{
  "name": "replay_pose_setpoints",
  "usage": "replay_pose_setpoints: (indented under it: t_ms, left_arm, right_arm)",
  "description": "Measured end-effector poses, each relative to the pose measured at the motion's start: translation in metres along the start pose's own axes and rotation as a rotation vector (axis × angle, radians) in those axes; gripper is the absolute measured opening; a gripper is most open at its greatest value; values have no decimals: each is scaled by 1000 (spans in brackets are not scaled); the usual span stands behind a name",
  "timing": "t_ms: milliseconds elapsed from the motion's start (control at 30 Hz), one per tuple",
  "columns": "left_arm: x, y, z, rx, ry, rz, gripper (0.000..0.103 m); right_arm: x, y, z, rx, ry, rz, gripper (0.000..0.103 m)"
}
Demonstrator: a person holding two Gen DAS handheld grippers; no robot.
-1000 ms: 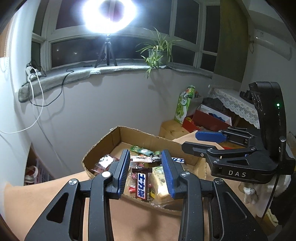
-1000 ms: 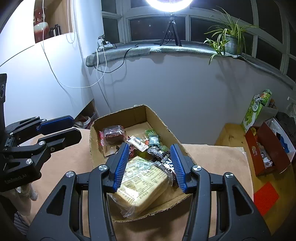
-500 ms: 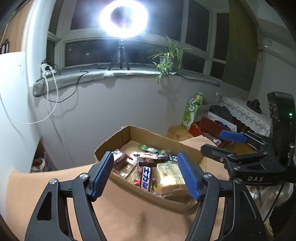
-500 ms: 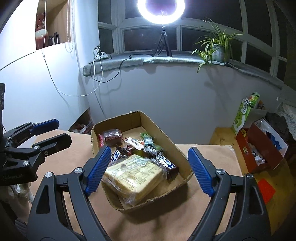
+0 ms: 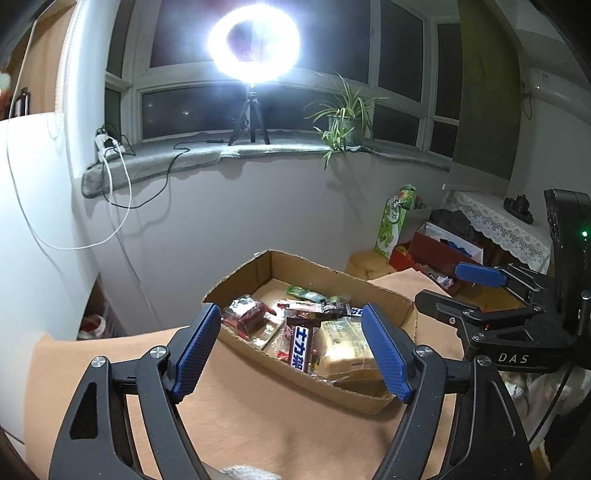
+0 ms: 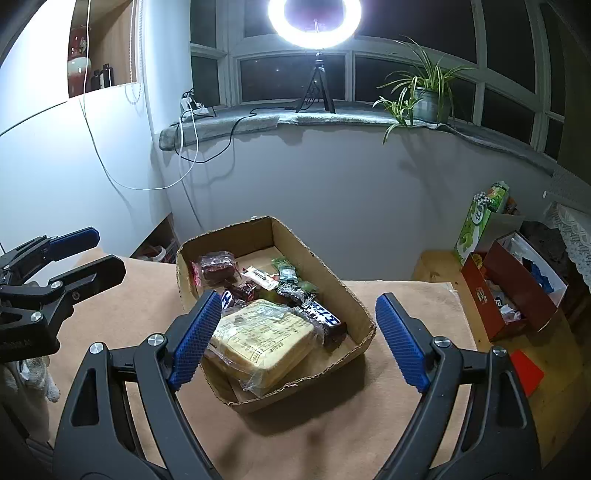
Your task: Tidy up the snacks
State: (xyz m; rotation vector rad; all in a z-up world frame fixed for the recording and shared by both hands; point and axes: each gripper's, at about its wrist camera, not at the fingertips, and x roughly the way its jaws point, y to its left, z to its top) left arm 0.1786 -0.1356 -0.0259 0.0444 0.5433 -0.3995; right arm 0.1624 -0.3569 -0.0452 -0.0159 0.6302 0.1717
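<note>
An open cardboard box (image 6: 354, 306) stands on a tan table and holds several snacks: a clear bag of yellow cake (image 6: 262, 339), dark chocolate bars (image 5: 301, 345), a dark red pack (image 6: 216, 265) and small green packs (image 6: 286, 273). The box also shows in the left wrist view (image 5: 240, 280). My left gripper (image 5: 291, 350) is open and empty, back from the box's near wall. My right gripper (image 6: 295, 338) is open and empty, above the box's near end. Each gripper shows in the other's view, the left gripper (image 6: 74, 254) and the right gripper (image 5: 454, 291).
The tan table (image 6: 399, 295) ends just behind the box at a grey wall. A red box (image 6: 517, 280) and a green carton (image 6: 476, 221) stand on the floor at the right. A ring light (image 6: 314, 18) and a plant (image 6: 424, 92) stand on the windowsill.
Both grippers have opened wide and pulled back from the box. The snacks in the box lie as before.
</note>
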Motion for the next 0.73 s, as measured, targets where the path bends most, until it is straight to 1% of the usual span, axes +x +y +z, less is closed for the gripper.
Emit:
replay_pose_setpoints:
  t_ms: [733]
  left_arm:
    - [-6,-3,1,-10,-10,-7,79]
  right_arm:
    - [-2,-1,-1,-2,-2,-4,88]
